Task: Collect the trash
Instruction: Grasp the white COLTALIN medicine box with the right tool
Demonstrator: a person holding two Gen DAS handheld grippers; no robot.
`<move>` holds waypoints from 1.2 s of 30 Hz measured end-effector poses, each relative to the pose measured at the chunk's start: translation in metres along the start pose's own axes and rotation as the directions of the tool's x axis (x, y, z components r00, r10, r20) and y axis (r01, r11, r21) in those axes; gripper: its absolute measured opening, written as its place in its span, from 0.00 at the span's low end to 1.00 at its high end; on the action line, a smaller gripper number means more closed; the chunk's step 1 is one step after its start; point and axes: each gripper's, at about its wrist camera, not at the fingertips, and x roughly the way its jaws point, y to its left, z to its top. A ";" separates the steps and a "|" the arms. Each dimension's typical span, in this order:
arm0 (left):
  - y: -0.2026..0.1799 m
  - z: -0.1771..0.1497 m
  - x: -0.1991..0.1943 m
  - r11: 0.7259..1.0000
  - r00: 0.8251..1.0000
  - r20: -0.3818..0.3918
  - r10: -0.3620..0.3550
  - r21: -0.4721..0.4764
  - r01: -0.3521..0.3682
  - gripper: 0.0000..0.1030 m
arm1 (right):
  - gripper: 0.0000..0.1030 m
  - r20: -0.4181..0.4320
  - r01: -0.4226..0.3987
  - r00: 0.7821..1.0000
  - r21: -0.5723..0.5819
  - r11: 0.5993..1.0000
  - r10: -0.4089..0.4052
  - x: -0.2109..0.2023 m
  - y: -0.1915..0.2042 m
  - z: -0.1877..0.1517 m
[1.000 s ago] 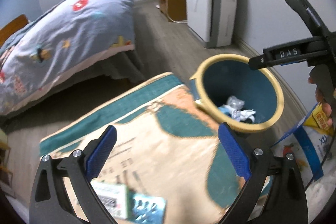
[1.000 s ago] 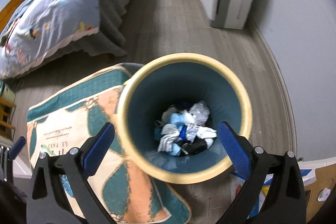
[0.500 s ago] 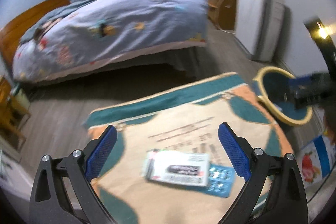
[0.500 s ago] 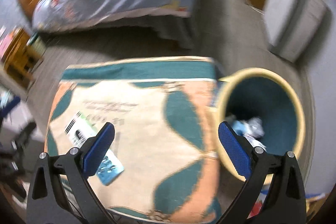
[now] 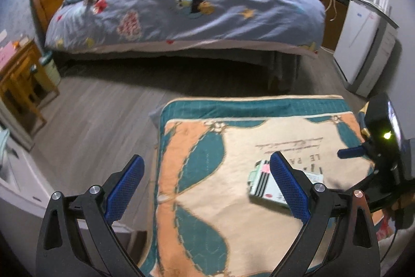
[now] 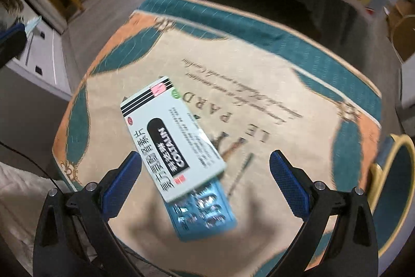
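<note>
A white medicine box (image 6: pixel 171 136) lies on the teal and orange rug (image 6: pixel 259 100), with a blue blister pack (image 6: pixel 205 212) sticking out of its near end. My right gripper (image 6: pixel 205 173) is open and empty, just above the box and pack. The yellow-rimmed teal trash bin (image 6: pixel 396 188) stands at the rug's right edge. In the left wrist view my left gripper (image 5: pixel 207 186) is open and empty above the rug (image 5: pixel 207 199); the box (image 5: pixel 264 183) lies partly behind its right finger, and the right gripper's body (image 5: pixel 384 162) is at the far right.
A bed with a blue patterned quilt (image 5: pixel 186 4) stands beyond the rug. A wooden side table (image 5: pixel 20 85) is at the left and a white appliance (image 5: pixel 363 48) at the right wall. White furniture (image 6: pixel 41 48) borders the floor on the left.
Both grippers swung left, away from the bin. The right gripper has come down close over the medicine box and blister pack; the bin now sits at the right edge of its view.
</note>
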 end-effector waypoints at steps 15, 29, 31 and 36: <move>0.007 0.002 0.032 0.999 0.997 -0.072 -0.021 0.033 0.023 0.93 | 0.89 -0.152 -0.004 0.988 -0.106 0.994 -0.012 0.070 0.031 0.018; -0.059 -0.033 0.049 0.995 0.980 -0.194 -0.041 0.082 0.058 0.93 | 0.74 -0.109 0.077 0.992 0.125 0.989 -0.064 0.011 -0.039 -0.019; -0.078 -0.045 0.052 0.996 0.975 -0.219 -0.042 0.066 0.057 0.93 | 0.74 -0.128 0.120 0.987 0.178 0.977 -0.098 0.005 -0.056 -0.030; -0.131 -0.072 0.055 0.998 0.966 -0.248 -0.068 -0.004 0.069 0.93 | 0.74 -0.137 0.154 0.984 0.317 0.936 -0.115 -0.011 -0.101 -0.060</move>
